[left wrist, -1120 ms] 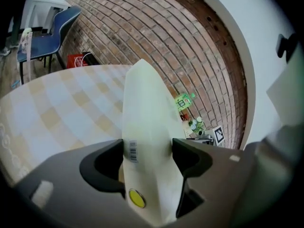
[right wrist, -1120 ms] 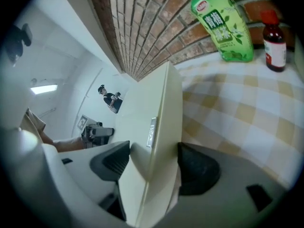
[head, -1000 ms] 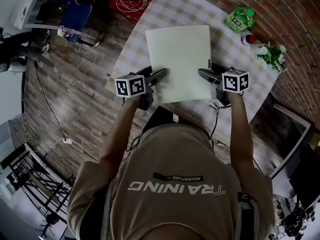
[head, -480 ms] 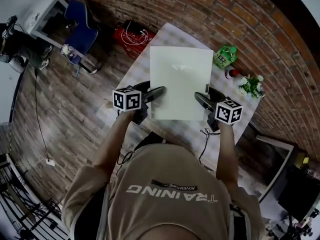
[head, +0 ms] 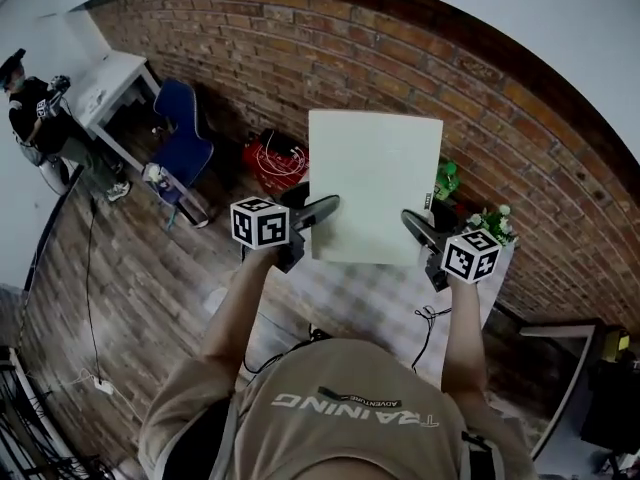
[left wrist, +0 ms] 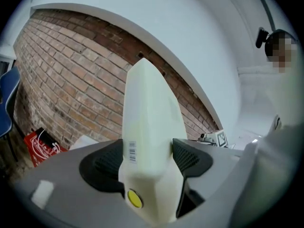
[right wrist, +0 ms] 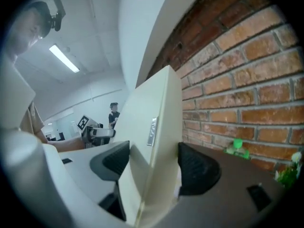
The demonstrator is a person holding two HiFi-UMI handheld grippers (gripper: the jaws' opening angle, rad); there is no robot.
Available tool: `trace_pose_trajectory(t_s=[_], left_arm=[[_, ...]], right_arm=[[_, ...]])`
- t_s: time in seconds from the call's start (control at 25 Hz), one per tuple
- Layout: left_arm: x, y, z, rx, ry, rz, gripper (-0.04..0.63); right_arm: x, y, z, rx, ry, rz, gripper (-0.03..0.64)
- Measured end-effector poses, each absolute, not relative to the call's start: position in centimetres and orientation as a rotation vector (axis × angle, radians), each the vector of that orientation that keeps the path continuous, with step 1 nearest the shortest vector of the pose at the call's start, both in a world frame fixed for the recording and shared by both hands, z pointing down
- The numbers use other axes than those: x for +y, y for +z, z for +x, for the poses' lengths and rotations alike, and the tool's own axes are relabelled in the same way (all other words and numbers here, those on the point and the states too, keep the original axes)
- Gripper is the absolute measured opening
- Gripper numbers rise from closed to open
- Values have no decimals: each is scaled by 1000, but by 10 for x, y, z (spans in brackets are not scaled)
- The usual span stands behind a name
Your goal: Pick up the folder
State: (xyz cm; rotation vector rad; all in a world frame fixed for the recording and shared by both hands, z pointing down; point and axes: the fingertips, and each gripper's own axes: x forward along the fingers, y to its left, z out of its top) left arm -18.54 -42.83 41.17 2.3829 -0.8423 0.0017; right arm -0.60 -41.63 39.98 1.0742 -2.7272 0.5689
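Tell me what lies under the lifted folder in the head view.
Checkered table shows below the folder; a green bottle and plant peek past its right edge. The table's far part is covered.

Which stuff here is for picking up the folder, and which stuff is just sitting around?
For the job:
folder, lifted up
left gripper, shut on its left edge
right gripper, shut on its right edge

Just lying about:
green bottle
flowers
checked table
blue chair
red thing on the floor
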Motion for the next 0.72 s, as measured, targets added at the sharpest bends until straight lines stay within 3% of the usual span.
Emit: trace_pose_trajectory(t_s=[0.72], left_arm=[[-436,226,-191,-864,-190,2726,310]], right_arm=[[-412,212,-12,-2855,0,1188,288]])
